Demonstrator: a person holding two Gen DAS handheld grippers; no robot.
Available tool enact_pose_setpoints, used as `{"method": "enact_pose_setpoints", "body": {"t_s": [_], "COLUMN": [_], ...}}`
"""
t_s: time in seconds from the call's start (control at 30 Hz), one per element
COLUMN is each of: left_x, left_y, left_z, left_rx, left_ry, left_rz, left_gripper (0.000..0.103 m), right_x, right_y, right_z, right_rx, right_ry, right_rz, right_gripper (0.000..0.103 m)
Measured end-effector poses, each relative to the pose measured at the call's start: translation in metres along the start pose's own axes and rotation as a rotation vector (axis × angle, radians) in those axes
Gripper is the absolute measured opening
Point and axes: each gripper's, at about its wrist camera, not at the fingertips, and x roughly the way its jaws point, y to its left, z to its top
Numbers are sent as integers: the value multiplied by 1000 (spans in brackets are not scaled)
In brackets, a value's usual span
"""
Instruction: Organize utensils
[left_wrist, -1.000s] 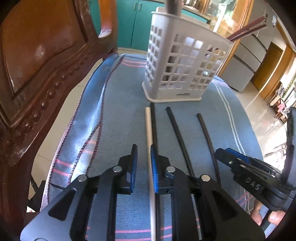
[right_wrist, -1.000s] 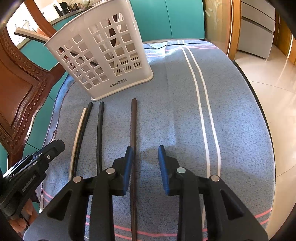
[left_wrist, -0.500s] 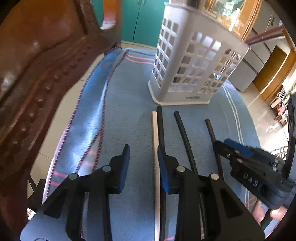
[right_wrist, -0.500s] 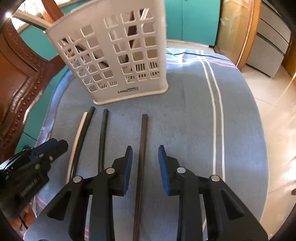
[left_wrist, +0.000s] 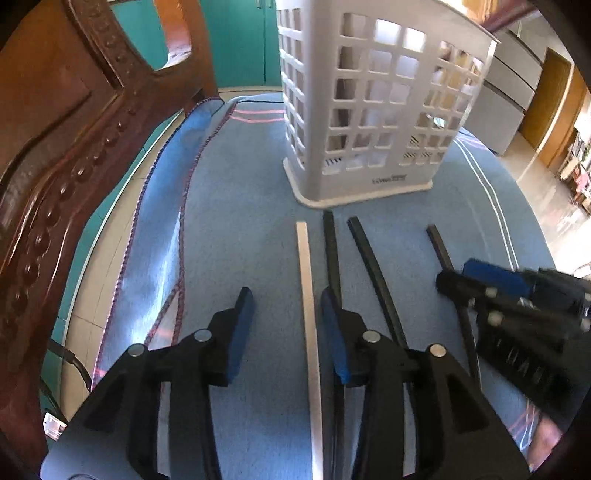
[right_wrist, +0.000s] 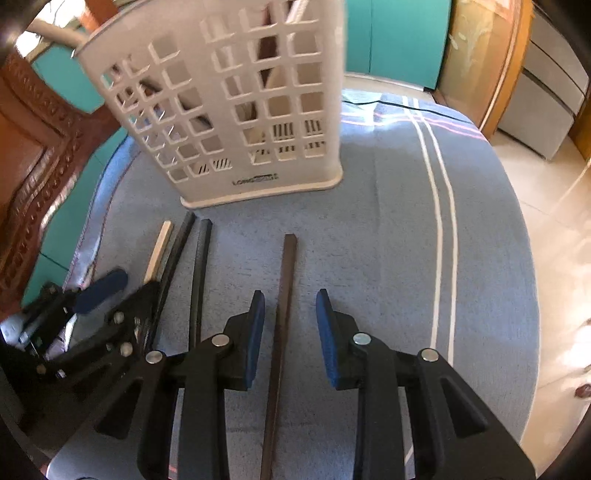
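Four chopsticks lie side by side on the blue cloth in front of a white lattice utensil basket (left_wrist: 362, 110) (right_wrist: 236, 110). The white chopstick (left_wrist: 308, 295) (right_wrist: 159, 247) lies between the fingers of my left gripper (left_wrist: 286, 306) (right_wrist: 127, 290). Its jaws are opening and its pads do not press the stick. Two black chopsticks (left_wrist: 332, 251) (right_wrist: 199, 266) lie just right of it. The brown chopstick (right_wrist: 286, 295) (left_wrist: 437, 243) runs between the fingers of my right gripper (right_wrist: 290, 306) (left_wrist: 467, 277), which is open and clear of it. Several utensils stand in the basket.
A carved wooden chair back (left_wrist: 55, 147) (right_wrist: 33, 147) stands close on the left, at the cloth's edge. The blue striped cloth (right_wrist: 424, 221) covers a rounded table that drops off to tiled floor (right_wrist: 554, 221) on the right. Teal cabinets (left_wrist: 240, 40) are behind.
The left jaws have spread apart around the white chopstick. Both grippers have come nearer the basket. The right gripper shifted so the brown chopstick now lies between its fingers.
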Motion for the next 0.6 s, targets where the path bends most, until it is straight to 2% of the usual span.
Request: {"method": "enact_pose_setpoints", "body": {"t_s": [0.1, 0.2, 0.33, 0.37, 0.4, 0.43, 0.53, 0.6], "left_x": [2, 2, 0, 0, -1, -1, -1, 1], "left_y": [3, 2, 5, 6, 7, 9, 14, 13], "left_z": [3, 1, 2, 2, 2, 2, 4, 6], "left_rx": [-11, 1, -5, -7, -13, -20, -51, -49], "left_ry": [-5, -8, 5, 6, 9, 16, 33, 34], "left_rz": [14, 23, 6, 4, -2, -16, -50, -42], "left_gripper": [42, 42, 37, 33, 25, 23, 22, 23], "right_x": [2, 1, -5, -6, -7, -7, -8, -7], "right_y": [11, 11, 2, -2, -6, -10, -15, -9], "right_z": [0, -3, -13, -15, -17, -17, -18, -18], "right_rx": [-63, -58, -33, -21, -5, 9, 19, -12], "right_ry": [-11, -16, -13, -13, -13, -13, -17, -17], "right_rz": [-45, -55, -70, -68, -65, -62, -68, -80], "right_gripper": [32, 31, 12, 10, 10, 10, 10, 18]}}
